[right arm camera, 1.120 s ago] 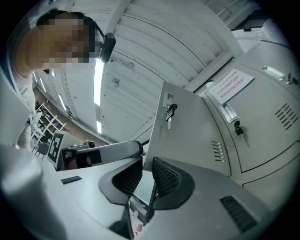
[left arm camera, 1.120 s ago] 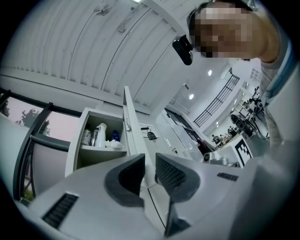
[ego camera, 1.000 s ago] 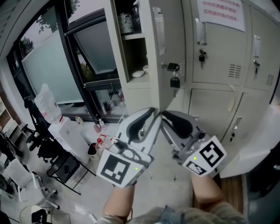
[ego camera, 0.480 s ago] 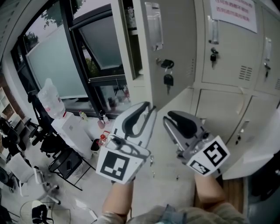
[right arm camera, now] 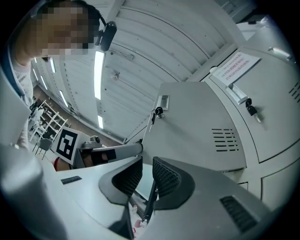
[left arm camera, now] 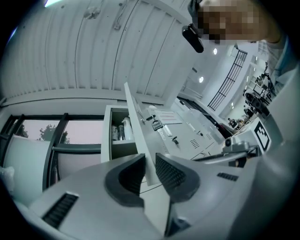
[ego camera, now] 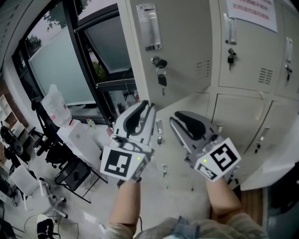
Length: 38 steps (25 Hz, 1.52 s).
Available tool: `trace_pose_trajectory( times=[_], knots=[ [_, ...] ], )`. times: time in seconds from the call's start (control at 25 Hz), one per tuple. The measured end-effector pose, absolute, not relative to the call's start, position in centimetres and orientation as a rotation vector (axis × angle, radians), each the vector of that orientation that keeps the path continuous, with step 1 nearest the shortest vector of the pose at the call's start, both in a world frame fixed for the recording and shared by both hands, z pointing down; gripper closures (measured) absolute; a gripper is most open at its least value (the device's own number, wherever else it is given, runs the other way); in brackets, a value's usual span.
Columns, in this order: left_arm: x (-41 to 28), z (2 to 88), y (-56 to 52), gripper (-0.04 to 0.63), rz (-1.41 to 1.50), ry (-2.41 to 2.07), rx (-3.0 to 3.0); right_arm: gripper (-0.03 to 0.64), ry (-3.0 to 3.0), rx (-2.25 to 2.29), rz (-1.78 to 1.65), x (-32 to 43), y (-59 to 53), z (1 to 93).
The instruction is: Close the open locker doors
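Note:
The grey upper locker door (ego camera: 177, 51) with a clear handle (ego camera: 149, 28) and hanging keys (ego camera: 162, 79) stands almost flat against the locker bank in the head view. In the left gripper view the door (left arm camera: 133, 117) is still ajar, and a shelf with bottles (left arm camera: 119, 131) shows behind it. My left gripper (ego camera: 148, 108) (left arm camera: 150, 161) sits at the door's lower corner, jaws narrowly apart, with the door's edge showing in the gap; I cannot tell if it touches. My right gripper (ego camera: 174, 117) (right arm camera: 147, 166) is just below the door (right arm camera: 197, 122), narrowly open and holding nothing.
Closed lockers (ego camera: 252, 51) with a posted notice (ego camera: 254, 11) fill the right, lower lockers (ego camera: 233, 121) beneath. A pale panel (ego camera: 275, 154) juts out at lower right. Left are a window (ego camera: 56, 70), a large water bottle (ego camera: 56, 109), a white box (ego camera: 79, 140) and office chairs (ego camera: 28, 140).
The door has swung toward the lockers, so the shelf inside no longer shows in the head view. Both grippers followed it, the left one shifting further left in the picture.

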<state>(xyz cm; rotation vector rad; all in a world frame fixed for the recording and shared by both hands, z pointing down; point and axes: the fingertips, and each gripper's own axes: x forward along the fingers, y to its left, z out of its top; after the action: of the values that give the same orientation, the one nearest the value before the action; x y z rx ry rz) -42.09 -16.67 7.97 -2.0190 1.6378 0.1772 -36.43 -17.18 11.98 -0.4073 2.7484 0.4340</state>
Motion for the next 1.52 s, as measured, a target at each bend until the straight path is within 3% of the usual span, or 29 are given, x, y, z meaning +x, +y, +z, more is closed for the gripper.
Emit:
trace_pose_trajectory(
  times=[0.68,1.52],
  knots=[
    [-48.3,8.6,-22.5,0.543,0.136,1.756,-2.022,0.549,2.787,-0.450,0.426,-39.9,-20.5,12.3],
    [-52.0,8.7,-29.9,0.543,0.060,1.902,-1.970,0.549,2.783,-0.554,0.444,-38.4,-24.0,12.8]
  ],
)
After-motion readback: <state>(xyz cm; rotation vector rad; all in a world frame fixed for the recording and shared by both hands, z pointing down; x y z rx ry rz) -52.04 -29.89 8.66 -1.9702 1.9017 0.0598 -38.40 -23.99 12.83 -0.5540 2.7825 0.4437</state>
